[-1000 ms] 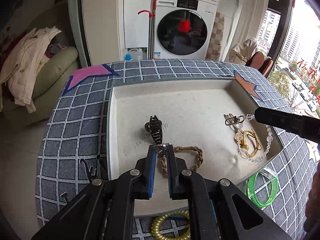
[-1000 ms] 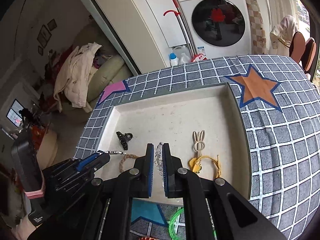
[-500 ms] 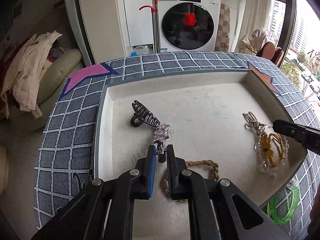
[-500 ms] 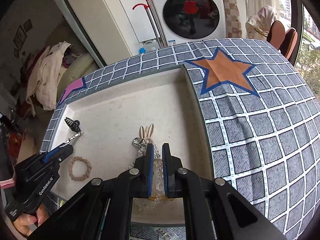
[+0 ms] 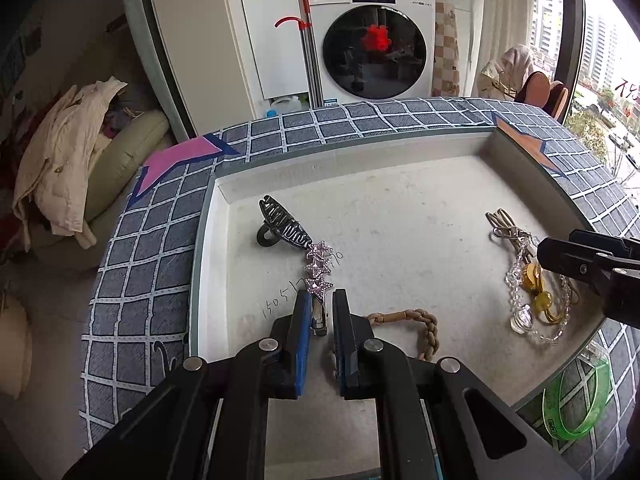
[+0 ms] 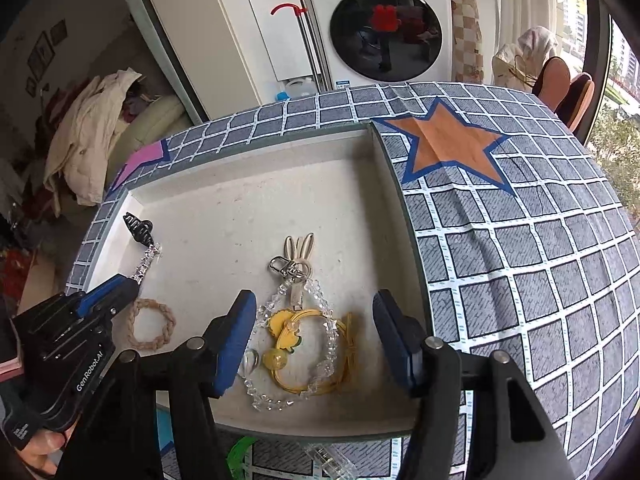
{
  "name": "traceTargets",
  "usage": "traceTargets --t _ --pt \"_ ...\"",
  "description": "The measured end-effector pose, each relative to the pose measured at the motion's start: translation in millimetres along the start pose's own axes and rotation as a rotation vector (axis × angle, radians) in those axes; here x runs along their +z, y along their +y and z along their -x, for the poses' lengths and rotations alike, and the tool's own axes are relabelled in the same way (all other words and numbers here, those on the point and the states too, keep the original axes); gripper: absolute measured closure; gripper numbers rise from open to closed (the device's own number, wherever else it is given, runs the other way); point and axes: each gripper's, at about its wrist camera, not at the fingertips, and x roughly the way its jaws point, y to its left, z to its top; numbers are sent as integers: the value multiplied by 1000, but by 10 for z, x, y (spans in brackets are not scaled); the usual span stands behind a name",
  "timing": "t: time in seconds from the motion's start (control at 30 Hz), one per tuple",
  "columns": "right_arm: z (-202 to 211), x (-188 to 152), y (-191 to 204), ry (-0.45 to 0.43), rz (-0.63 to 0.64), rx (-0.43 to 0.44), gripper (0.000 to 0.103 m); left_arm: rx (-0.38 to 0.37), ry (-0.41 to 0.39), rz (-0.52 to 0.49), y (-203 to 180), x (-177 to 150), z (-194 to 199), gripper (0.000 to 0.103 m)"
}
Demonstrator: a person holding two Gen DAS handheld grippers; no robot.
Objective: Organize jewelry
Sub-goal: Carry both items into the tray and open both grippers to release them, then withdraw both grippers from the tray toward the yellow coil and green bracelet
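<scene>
A shallow white tray (image 5: 400, 184) (image 6: 256, 184) lies on the checked cloth. My left gripper (image 5: 319, 300) is shut on a silver star hair clip (image 5: 317, 267), low over the tray's left part; the clip's tip is next to a black claw clip (image 5: 282, 226). The star clip (image 6: 147, 261) and left gripper (image 6: 108, 290) also show in the right wrist view. My right gripper (image 6: 314, 300) is open and empty above a clear bead bracelet (image 6: 316, 332) lying on a yellow hair tie (image 6: 316, 360) in the tray's right front. A braided brown bracelet (image 5: 420, 326) lies near the front.
A rabbit-ear keychain with a metal clasp (image 6: 298, 254) lies behind the bead bracelet. A green bangle (image 5: 576, 398) lies on the cloth in front of the tray. An orange star (image 6: 444, 144) and a pink star (image 5: 172, 160) mark the cloth. A washing machine (image 5: 372, 32) stands behind.
My right gripper has opened and let go of the bead bracelet, which now lies on the yellow hair tie. My left gripper has moved the star clip lower and closer to the black claw clip.
</scene>
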Motion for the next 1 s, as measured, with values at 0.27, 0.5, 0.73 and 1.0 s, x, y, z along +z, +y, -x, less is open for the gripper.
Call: traceTargets --t 0.27,0.5,0.73,1.0 --pt "210 -70 29 -26 3 16 33 9 -21 19 23 -14 118 72" --pt "330 -130 49 -40 6 22 27 -1 -36 38 52 -36 232 72" --pt "424 -183 75 -50 20 17 25 -13 -30 68 134 -79 290 72" --pt "520 -224 84 -60 21 19 24 0 -37 100 218 -106 395 0"
